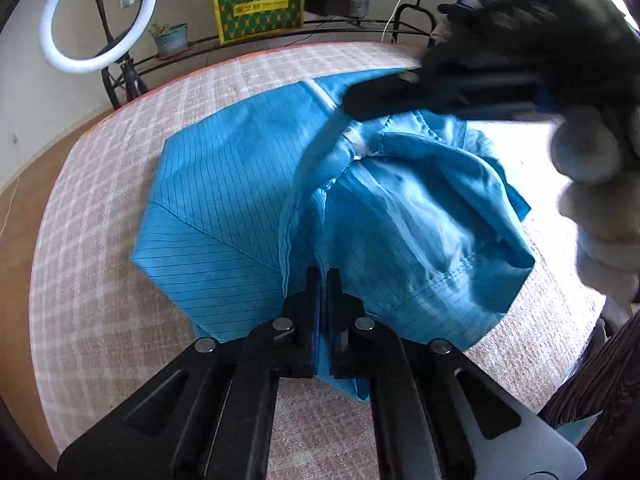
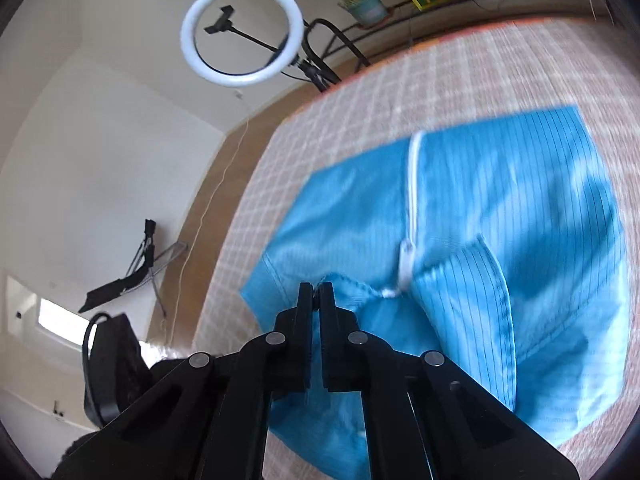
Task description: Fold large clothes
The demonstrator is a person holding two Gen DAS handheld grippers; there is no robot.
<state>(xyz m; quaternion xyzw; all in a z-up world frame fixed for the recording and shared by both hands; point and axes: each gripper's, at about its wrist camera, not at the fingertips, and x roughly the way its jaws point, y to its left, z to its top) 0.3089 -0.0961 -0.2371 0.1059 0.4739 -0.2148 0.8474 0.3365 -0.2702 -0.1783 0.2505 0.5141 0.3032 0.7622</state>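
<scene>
Garment [image 1: 224,208]: blue, thin dark pinstripes, white zipper [image 2: 414,184] down the front, lying partly spread on a checked tablecloth [image 1: 100,220] that covers the table. Left gripper [image 1: 323,276] sits at the near hem; its fingers are closed together with a fold of the blue cloth pinched between them. Just beyond it the cloth is bunched and turned over on itself. Right gripper [image 2: 318,292] has its fingers clamped on a stitched edge of the garment close to the zipper's lower end; in the left wrist view it appears blurred at upper right, held by a gloved hand [image 1: 592,184]. Far side of the table: ring light [image 1: 100,16] on a stand, small potted plant [image 1: 170,38], green and yellow box [image 1: 258,4] against the wall.
</scene>
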